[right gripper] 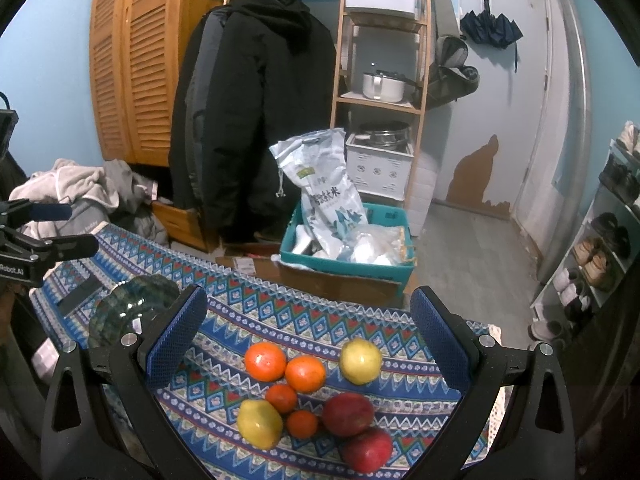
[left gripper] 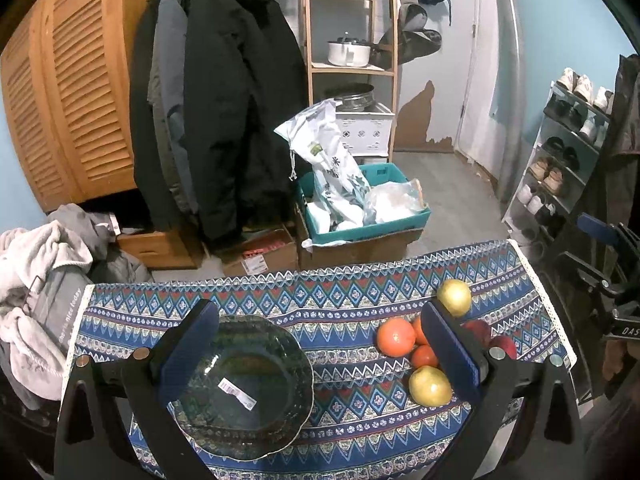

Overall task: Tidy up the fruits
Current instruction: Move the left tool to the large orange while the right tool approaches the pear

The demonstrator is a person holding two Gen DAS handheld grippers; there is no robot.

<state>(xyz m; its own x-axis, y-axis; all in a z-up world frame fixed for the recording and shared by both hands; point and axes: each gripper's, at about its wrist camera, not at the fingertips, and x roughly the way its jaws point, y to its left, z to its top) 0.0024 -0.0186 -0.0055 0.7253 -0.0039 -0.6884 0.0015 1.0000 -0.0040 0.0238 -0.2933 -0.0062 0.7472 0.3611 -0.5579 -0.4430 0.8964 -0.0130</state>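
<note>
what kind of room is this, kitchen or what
Probably a home entryway or storage room rather than a kitchen: coats hang on a rail, a shoe rack lines the wall by the door, and a wooden shelf holds pots.

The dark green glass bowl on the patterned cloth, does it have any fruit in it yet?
No. The dark green glass bowl holds only a white barcode sticker, while the oranges, yellow fruits and red fruits lie on the patterned tablecloth beside it.

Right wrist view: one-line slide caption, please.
Open right gripper hovers above eight loose fruits on patterned cloth; glass bowl sits empty at left.
</note>
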